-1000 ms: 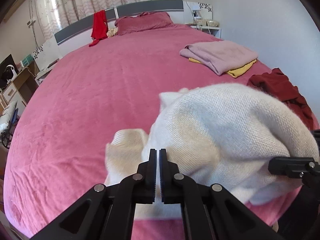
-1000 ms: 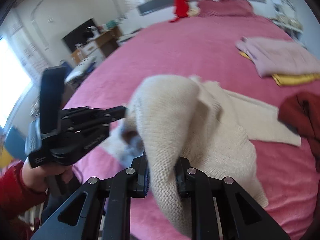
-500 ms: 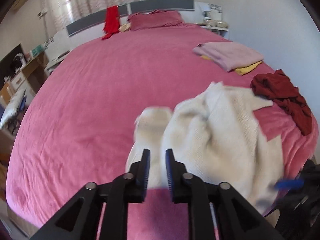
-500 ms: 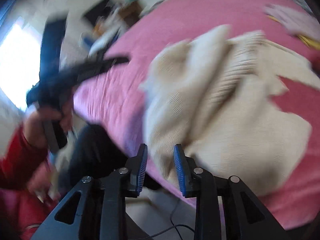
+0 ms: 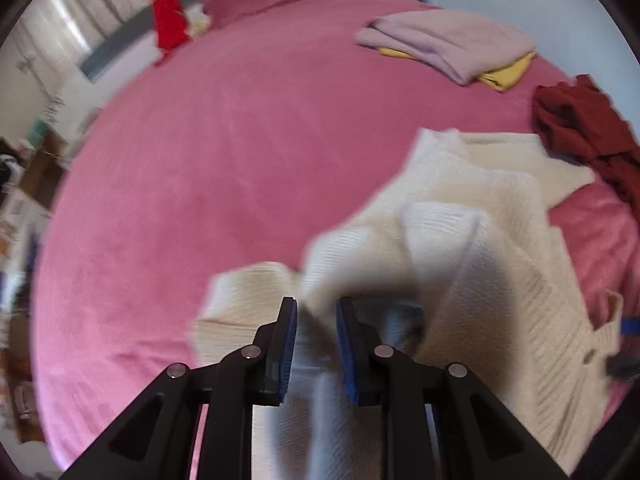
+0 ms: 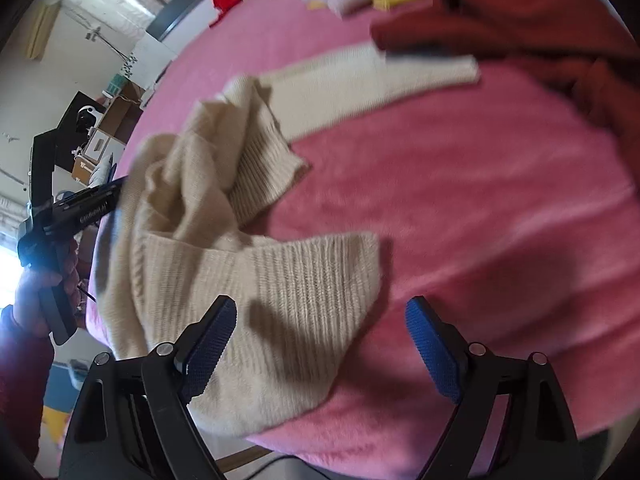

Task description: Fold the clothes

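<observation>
Your left gripper points down over the near edge of the bed, and its jaws are opening. A blurred fold of the cream knit sweater lies in the narrow gap between the blue pads, but they do not press on it, so you have let go there.

Your right gripper is opening too, its jaws already spread wide. The ribbed hem of the sweater lies under and between them, loose, with the left pad over the cloth and the right one above bare pink bedspread.

The sweater itself sits crumpled at the near edge of the bed, one flat part reaching away toward the dark red garment, which lies just beside it (the two seem to touch at that far corner, though the blur makes it hard to say).

Further back, a folded pale pink garment rests on top of a yellow one. Near the headboard hangs a bright red piece of clothing.

In the right wrist view your left hand, in a red sleeve, grips the handle of the other tool at the sweater's left side.
</observation>
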The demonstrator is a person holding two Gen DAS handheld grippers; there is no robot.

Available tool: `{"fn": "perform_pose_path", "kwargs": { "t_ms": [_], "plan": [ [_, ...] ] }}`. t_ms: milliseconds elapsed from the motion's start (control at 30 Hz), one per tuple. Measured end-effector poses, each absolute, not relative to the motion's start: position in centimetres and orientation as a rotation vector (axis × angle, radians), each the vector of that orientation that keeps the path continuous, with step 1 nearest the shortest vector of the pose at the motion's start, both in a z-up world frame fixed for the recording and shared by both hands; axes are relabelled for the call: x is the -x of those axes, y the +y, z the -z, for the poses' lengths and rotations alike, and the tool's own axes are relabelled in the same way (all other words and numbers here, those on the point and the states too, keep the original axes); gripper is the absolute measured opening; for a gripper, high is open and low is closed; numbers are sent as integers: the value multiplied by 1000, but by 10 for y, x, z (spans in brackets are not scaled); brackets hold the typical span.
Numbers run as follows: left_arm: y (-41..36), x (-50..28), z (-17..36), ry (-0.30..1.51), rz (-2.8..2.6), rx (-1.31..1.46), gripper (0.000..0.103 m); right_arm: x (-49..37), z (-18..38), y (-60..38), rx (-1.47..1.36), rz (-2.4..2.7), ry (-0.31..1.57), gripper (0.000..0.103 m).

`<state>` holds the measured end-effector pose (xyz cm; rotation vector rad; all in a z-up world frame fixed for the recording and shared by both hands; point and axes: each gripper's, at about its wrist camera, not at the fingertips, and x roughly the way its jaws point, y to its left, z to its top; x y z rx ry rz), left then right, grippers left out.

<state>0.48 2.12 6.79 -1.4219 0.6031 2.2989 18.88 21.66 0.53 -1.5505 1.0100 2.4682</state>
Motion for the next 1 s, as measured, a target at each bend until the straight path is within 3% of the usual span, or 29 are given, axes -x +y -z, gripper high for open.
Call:
{"fn": "perform_pose_path", "kwargs": {
  "t_ms": [67, 100, 133, 167, 200, 233, 267, 300, 367, 633, 833, 1000],
  "plan": [
    [31, -11, -54, 606, -2202, 1426, 20, -176, 11, 208, 1610, -2487, 1033, 88],
    [37, -16, -48, 637, -2176, 1420, 20, -171, 14, 202, 1627, -2511, 1027, 77],
    [44, -24, -41, 734, -2186, 1379, 20, -168, 13, 194, 1630, -2553, 1004, 42],
    [48, -30, -37, 796, -2194, 1348, 20, -164, 12, 186, 1633, -2595, 980, 20],
    [48, -33, -35, 806, -2197, 1340, 17, -162, 10, 179, 1637, -2629, 956, 14],
    [48, -37, -34, 815, -2201, 1331, 15, -161, 5, 172, 1639, -2655, 922, 14],
    [48, -40, -32, 820, -2203, 1325, 4, -163, -1, 169, 1627, -2681, 886, 14],
    [44, -40, -34, 769, -2193, 1349, 4, -167, -9, 168, 1597, -2704, 867, 14],
    [33, -42, -43, 681, -2169, 1370, 4, -175, -23, 168, 1536, -2742, 850, 14],
    [-29, -70, -112, 402, -2202, 1264, 4, -245, -89, 219, 1136, -2767, 1201, 13],
    [-35, -110, -132, 467, -2202, 1210, 9, -307, -150, 241, 878, -2784, 1240, 13],
    [-16, -113, -122, 447, -2194, 1227, 15, -363, -161, 256, 801, -2691, 1204, 8]
  ]
}}
